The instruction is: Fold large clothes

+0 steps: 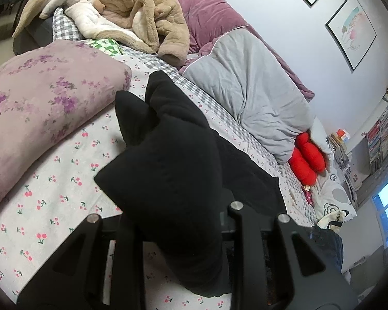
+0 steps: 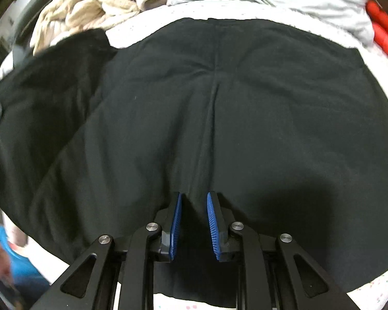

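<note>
A large black garment (image 2: 219, 118) lies spread on the bed and fills the right wrist view. My right gripper (image 2: 194, 201) rests on it near its front edge, its blue pads (image 2: 177, 222) slightly apart with a fold of black cloth between them. In the left wrist view my left gripper (image 1: 183, 232) is shut on a bunched part of the same black garment (image 1: 168, 155) and holds it lifted above the cherry-print sheet (image 1: 51, 193). The cloth hides the left fingertips.
A floral purple pillow (image 1: 38, 108) lies at the left. A tan fleece garment (image 1: 142, 13) is heaped at the far end. A grey and purple duvet (image 1: 245, 90) and a red plush (image 1: 307, 157) lie at the right. Bookshelves (image 1: 382, 134) stand beyond the bed.
</note>
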The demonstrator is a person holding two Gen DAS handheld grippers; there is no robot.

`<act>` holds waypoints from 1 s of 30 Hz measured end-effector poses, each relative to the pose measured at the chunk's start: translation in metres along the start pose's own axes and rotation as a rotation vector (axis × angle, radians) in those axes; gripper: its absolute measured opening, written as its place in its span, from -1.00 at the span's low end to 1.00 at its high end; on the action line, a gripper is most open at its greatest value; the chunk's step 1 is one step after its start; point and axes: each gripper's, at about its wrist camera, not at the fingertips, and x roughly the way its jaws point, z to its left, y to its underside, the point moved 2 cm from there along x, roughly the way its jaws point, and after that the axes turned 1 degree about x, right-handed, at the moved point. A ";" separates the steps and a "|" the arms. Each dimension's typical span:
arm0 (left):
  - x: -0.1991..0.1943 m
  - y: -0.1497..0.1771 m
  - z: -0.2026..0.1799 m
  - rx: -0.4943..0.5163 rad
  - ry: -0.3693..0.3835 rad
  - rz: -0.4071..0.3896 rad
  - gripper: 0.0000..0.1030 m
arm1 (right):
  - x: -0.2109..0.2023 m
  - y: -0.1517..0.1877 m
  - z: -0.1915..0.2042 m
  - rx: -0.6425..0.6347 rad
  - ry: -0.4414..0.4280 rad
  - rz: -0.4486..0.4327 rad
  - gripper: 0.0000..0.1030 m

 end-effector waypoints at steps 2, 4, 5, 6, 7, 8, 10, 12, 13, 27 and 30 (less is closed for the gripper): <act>0.000 0.001 -0.004 0.013 -0.004 -0.003 -0.43 | 0.008 0.000 -0.001 0.014 0.003 -0.004 -0.57; 0.001 0.001 -0.007 0.018 -0.008 -0.007 -0.43 | 0.010 -0.001 -0.003 0.011 -0.005 -0.010 -0.57; 0.001 0.000 -0.008 0.012 -0.006 -0.007 -0.43 | 0.008 -0.001 -0.005 0.025 -0.017 -0.007 -0.57; 0.000 -0.002 -0.008 0.005 -0.003 -0.009 -0.43 | 0.002 0.000 -0.011 0.062 -0.042 0.002 -0.57; -0.001 -0.003 -0.008 -0.004 0.003 -0.011 -0.44 | -0.008 0.007 -0.019 0.093 -0.064 0.009 -0.57; -0.002 -0.005 -0.008 -0.013 0.009 -0.013 -0.44 | -0.015 0.009 -0.023 0.126 -0.093 0.009 -0.56; -0.002 -0.007 -0.009 -0.027 0.017 -0.015 -0.44 | -0.030 0.019 -0.032 0.169 -0.149 -0.002 -0.56; -0.002 -0.006 -0.012 -0.032 0.020 -0.019 -0.44 | -0.033 0.028 -0.035 0.154 -0.155 0.010 -0.56; -0.002 -0.006 -0.014 -0.031 0.021 -0.019 -0.44 | -0.027 0.032 -0.033 0.148 -0.155 0.022 -0.56; -0.020 0.000 -0.094 0.099 0.051 -0.113 -0.45 | -0.070 0.013 -0.103 0.362 -0.274 -0.152 -0.42; -0.019 0.009 -0.132 0.195 0.052 -0.119 -0.45 | -0.089 0.013 -0.150 0.483 -0.253 -0.220 -0.42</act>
